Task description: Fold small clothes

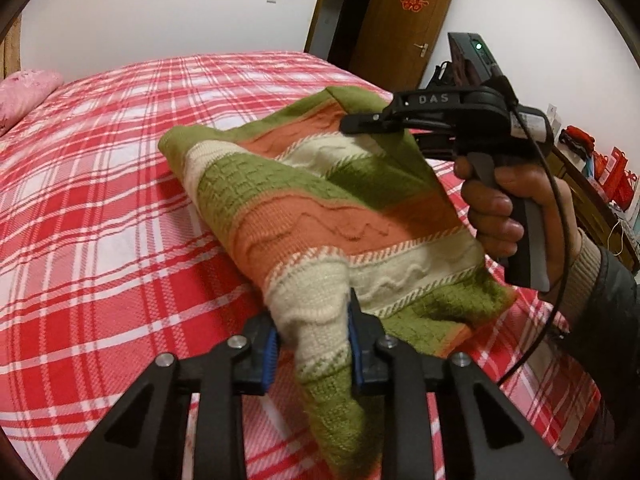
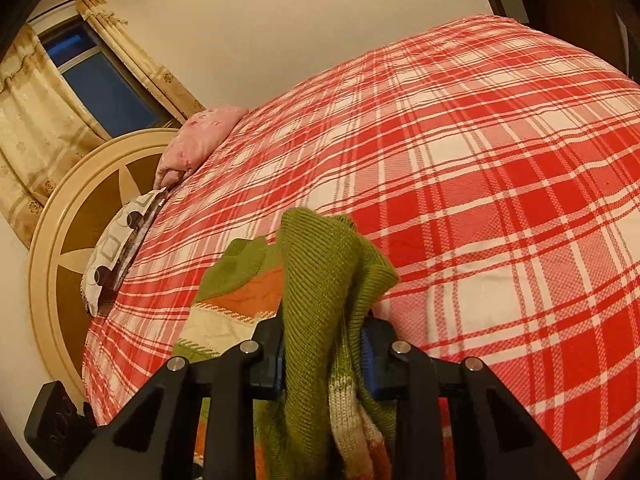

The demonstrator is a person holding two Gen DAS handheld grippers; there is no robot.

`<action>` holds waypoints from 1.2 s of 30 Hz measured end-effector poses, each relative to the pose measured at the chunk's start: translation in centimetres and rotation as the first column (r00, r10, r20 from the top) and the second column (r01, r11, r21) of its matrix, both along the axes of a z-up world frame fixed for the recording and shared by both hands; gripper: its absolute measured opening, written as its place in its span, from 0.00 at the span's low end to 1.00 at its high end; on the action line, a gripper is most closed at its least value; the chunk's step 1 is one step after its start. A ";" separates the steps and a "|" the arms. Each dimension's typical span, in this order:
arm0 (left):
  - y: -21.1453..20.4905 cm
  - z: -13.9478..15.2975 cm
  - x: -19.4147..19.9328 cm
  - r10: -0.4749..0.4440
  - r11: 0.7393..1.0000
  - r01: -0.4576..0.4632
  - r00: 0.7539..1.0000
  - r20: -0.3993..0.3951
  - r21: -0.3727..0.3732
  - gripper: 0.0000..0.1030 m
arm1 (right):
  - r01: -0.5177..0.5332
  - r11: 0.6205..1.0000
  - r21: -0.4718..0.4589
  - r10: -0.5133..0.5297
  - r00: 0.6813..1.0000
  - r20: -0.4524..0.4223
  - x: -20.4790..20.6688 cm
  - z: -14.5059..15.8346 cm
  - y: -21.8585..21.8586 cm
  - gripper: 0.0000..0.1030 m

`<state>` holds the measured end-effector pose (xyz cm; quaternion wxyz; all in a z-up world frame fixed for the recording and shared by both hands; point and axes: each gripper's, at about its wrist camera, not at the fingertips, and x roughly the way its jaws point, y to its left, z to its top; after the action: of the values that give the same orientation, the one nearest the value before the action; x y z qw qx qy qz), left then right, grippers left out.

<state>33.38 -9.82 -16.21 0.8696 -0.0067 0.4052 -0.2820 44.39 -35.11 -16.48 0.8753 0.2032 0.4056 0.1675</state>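
The left gripper (image 1: 314, 344) is clamped on a cream-and-green fold of the striped knitted sweater (image 1: 320, 200). The right gripper (image 2: 326, 354), held in a hand (image 1: 516, 216), pinches the sweater's green edge. The garment hangs between them, raised over the near part of the red plaid bedspread (image 1: 100, 200); a pink pillow (image 2: 200, 136) lies far off by the headboard (image 2: 60, 240).

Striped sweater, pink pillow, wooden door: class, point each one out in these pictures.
Striped sweater (image 1: 320, 216), left wrist view, orange band at its middle.
Pink pillow (image 2: 196, 142), right wrist view, centre of its top face.
Wooden door (image 1: 400, 28), left wrist view, panel below the red decoration.
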 end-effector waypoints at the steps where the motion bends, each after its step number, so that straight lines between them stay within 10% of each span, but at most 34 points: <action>1: 0.3 0.3 -0.4 0.002 1.000 -0.002 1.000 0.005 -0.001 0.28 | -0.003 1.000 0.005 0.003 1.000 -0.001 -0.2 0.1 0.2 0.28; 36: 13.0 3.9 -10.8 0.261 0.965 -0.259 0.964 0.057 -0.042 0.27 | -0.271 0.958 0.090 0.270 0.963 0.017 -6.8 2.9 21.8 0.28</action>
<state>22.54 3.22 -12.34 0.9110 -0.0661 0.3688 -0.1725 37.57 -13.30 -13.58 0.8349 0.1852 0.4195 0.3043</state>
